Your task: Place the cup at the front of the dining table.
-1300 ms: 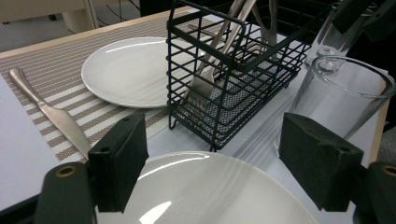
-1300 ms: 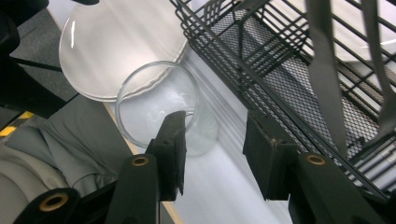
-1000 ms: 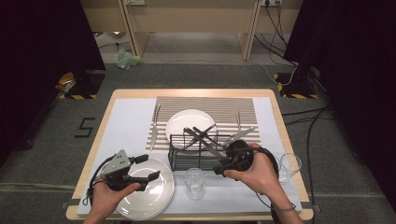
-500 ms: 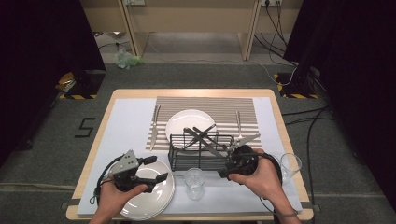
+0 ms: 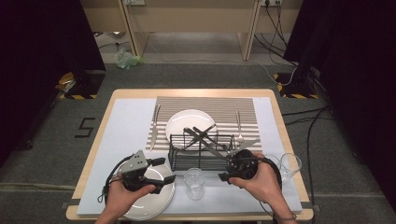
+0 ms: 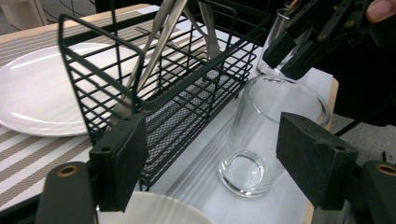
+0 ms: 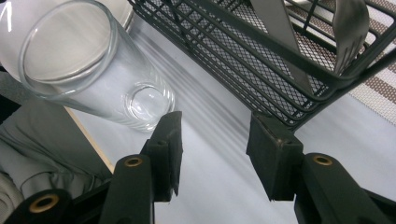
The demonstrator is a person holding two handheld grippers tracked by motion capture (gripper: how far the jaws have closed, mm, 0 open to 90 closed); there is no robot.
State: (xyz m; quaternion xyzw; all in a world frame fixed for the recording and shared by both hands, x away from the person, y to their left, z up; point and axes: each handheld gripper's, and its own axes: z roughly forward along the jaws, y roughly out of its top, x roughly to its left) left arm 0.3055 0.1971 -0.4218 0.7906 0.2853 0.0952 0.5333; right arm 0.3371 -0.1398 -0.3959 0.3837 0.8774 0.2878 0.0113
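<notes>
The glass stands upright on the counter, just in front of the rack, between both hand-held grippers. The left hand-held gripper is released, facing the glass; the right hand-held gripper, released and empty, has just been opening beside it.

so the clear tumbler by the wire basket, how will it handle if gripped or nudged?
The tumbler looks like smooth glass, so probably slippery between flat pads and breakable. It stands upright, tall for its base, so a high nudge may tip it. The wire basket beside it limits clearance.
</notes>
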